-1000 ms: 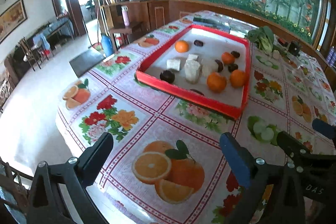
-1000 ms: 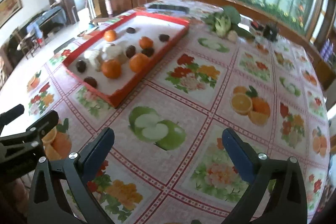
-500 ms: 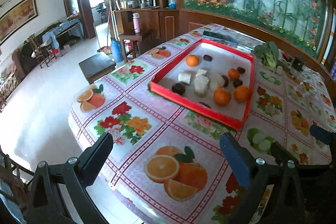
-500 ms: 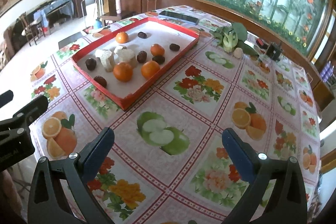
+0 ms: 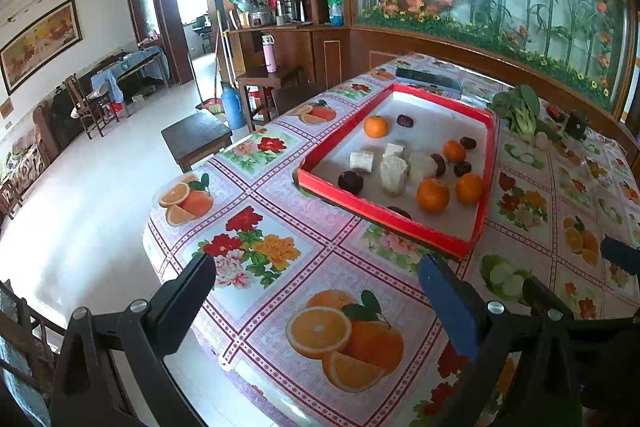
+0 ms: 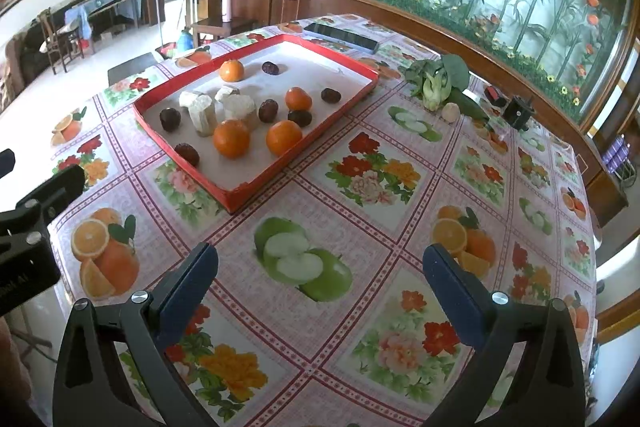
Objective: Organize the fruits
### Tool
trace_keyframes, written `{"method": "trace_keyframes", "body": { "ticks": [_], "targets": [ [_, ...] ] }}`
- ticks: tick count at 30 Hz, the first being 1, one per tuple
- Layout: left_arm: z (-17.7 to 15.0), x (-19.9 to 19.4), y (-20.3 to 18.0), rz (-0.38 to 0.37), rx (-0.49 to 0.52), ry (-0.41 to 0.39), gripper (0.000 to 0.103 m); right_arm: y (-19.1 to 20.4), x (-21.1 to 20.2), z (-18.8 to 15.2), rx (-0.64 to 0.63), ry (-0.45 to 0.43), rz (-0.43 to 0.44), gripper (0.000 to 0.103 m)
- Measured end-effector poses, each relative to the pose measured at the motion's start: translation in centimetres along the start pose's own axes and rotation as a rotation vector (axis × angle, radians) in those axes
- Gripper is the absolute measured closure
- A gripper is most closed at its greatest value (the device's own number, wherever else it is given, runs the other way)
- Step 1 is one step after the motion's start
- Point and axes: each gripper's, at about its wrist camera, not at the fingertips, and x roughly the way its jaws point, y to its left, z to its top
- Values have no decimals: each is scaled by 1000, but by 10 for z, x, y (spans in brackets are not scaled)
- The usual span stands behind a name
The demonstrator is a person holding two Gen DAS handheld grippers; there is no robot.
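A red-rimmed tray (image 5: pixel 384 217) (image 6: pixel 240 197) sits on the flowered tablecloth. It holds several oranges, such as one (image 5: pixel 433 195) (image 6: pixel 231 139) near the front, several dark round fruits (image 5: pixel 350 182) (image 6: pixel 170 119) and several pale cut chunks (image 5: pixel 394 173) (image 6: pixel 202 115). My left gripper (image 5: pixel 316 291) is open and empty, above the table's near end, short of the tray. My right gripper (image 6: pixel 320 279) is open and empty, above the cloth to the right of the tray.
A leafy green vegetable (image 5: pixel 520 111) (image 6: pixel 436 83) and a small black box (image 6: pixel 518 113) lie past the tray. A dark flat object (image 6: pixel 340 35) lies at the table's far end. A dark stool (image 5: pixel 196 139) stands on the floor left of the table. A wood-framed glass wall runs behind.
Both grippers have risen and pulled back from the table, so the tray looks smaller and farther. Both stay open. Nothing on the table has moved.
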Motion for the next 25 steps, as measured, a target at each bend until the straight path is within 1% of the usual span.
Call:
{"method": "trace_keyframes", "body": {
  "ticks": [8, 12, 15, 20, 25],
  "targets": [
    [0, 7, 3, -33, -1, 44, 0, 1, 3, -1, -1, 12, 5, 0],
    [0, 8, 5, -33, -4, 42, 0, 2, 4, -1, -1, 15, 5, 0],
    [0, 12, 7, -55, -24, 52, 0, 4, 6, -1, -1, 21, 6, 0],
    [1, 16, 9, -52, -31, 63, 0, 4, 9, 0, 4, 30, 5, 0],
    [3, 23, 9, -61, -31, 91, 0, 4, 11, 0, 8, 36, 4, 0]
  ]
}}
